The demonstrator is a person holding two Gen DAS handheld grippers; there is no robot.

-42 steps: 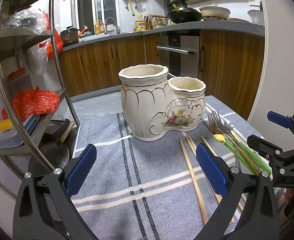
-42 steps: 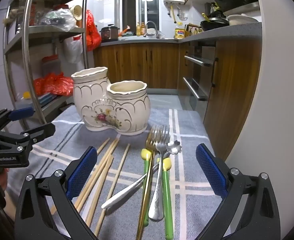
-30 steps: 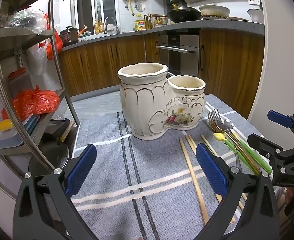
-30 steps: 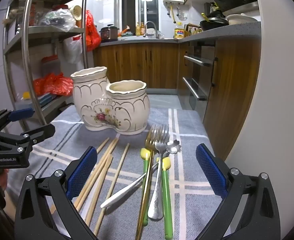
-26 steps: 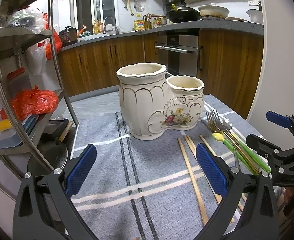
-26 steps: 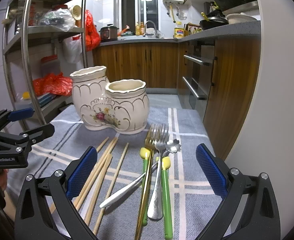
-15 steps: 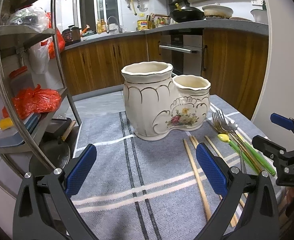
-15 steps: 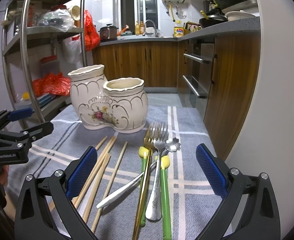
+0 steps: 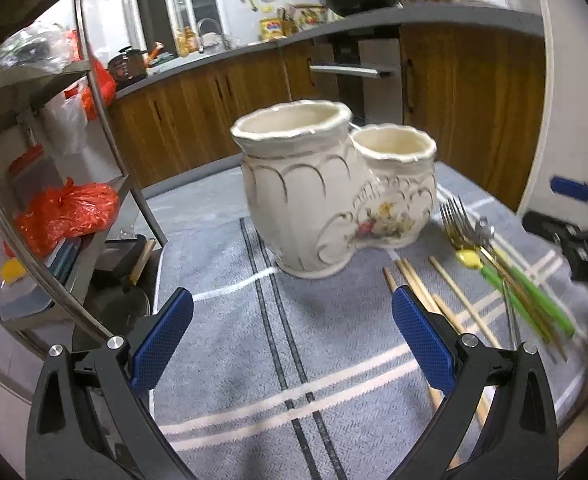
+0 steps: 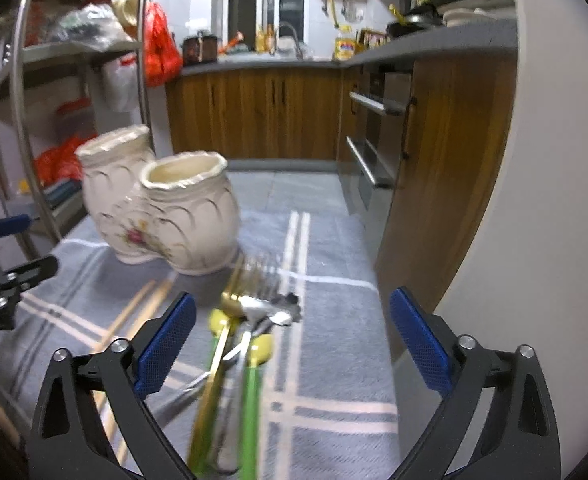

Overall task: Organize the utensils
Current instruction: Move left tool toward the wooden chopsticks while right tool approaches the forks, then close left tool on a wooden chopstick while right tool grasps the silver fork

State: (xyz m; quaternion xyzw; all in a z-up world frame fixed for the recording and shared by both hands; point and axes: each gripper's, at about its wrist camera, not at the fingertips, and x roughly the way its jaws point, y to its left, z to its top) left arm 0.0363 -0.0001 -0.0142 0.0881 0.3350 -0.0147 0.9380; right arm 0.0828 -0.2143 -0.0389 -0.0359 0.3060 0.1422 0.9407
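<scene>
Closing on the forks (image 10: 253, 276), my wide-open right gripper (image 10: 291, 330) is dipping while my left gripper (image 9: 291, 334) is gaping idle, risking grabbing several tangled handles together.

Left gripper (image 9: 291, 336): black plastic frame showing 2 angled arms with triangular cutouts, each fingertip (image 9: 161, 342) wearing a blue cross-hatched pad. 2 silver screw heads sitting on each arm near the pad. Right gripper (image 10: 291, 334): same build, black arms, blue textured pads (image 10: 420, 340), 2 silver screws per side. No cables showing.
</scene>
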